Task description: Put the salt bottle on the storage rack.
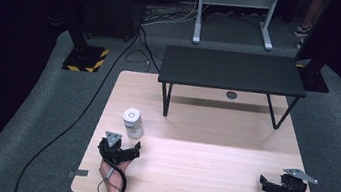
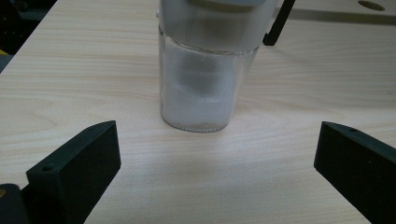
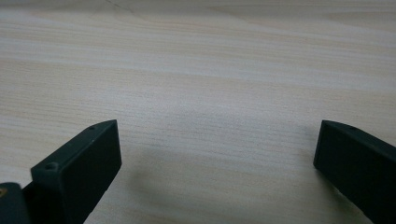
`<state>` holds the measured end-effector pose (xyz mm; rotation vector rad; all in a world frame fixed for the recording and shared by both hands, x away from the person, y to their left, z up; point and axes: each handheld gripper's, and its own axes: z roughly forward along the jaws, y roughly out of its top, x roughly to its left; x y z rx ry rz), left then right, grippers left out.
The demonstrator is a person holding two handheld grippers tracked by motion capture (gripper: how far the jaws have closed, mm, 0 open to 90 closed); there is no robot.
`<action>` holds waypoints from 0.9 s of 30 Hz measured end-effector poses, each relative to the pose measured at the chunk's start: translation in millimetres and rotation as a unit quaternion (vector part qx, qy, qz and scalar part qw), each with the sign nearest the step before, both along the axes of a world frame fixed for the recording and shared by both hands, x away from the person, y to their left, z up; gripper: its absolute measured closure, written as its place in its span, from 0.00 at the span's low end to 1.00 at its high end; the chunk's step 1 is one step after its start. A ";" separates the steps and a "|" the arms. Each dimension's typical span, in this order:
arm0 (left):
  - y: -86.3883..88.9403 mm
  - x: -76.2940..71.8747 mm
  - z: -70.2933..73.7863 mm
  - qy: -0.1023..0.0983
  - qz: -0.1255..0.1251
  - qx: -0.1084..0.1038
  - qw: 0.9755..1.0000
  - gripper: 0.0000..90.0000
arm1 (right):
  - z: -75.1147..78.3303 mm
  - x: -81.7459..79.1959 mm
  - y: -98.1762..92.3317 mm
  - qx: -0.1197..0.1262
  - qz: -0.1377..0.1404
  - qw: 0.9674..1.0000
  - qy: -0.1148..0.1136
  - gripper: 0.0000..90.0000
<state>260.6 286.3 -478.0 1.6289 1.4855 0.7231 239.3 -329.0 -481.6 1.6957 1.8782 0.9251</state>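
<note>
Left gripper view: my left gripper [image 2: 217, 172] gapes just short of the jar [image 2: 205, 79], lined up to grab; right gripper [image 3: 217, 172] open, idle, well apart from it.

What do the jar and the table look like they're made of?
Jar: apparently clear glass or hard plastic, since white contents show through its wall; the lid looks matte pale grey, probably plastic. Table: light wood or wood-look laminate, with visible grain lines and a dull sheen.
</note>
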 end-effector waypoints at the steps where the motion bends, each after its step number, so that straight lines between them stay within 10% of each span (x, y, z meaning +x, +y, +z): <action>1: -1.3 1.0 0.1 -0.002 -0.003 0.004 1.000 0.00 | 0.2 0.2 1.1 -0.003 0.000 1.000 0.001 0.00; 27: -30.2 45.6 -0.5 -0.028 -0.001 0.058 0.998 0.00 | 1.7 1.9 9.4 -0.026 0.001 1.000 0.004 0.00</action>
